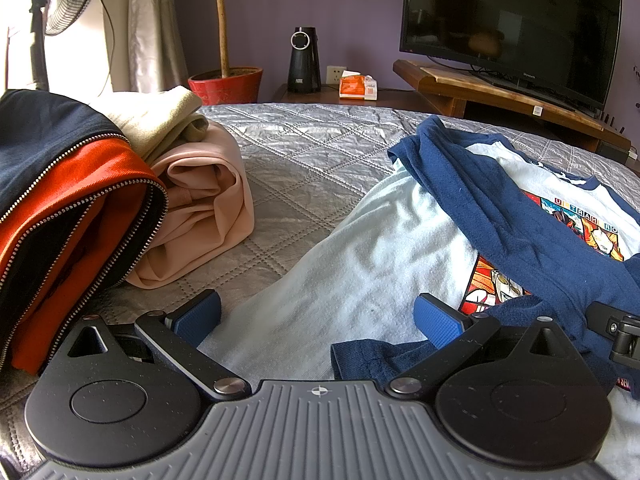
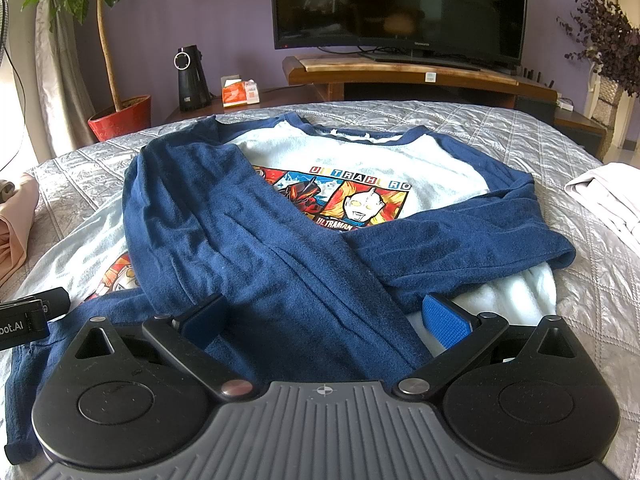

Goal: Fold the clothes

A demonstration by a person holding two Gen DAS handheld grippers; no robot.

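A white shirt with navy sleeves and a cartoon print lies flat on the grey quilted bed. Both navy sleeves are crossed over its chest. My right gripper hovers open over the crossed sleeves near the shirt's lower part, with nothing between its blue pads. My left gripper stands open over the shirt's white left side, near the navy hem. The other gripper's black edge shows at the far right of the left wrist view.
A navy and orange zip jacket, a pink garment and a beige one are piled at the left. A pale garment lies at the right. Beyond the bed stand a TV, a wooden stand and a red plant pot.
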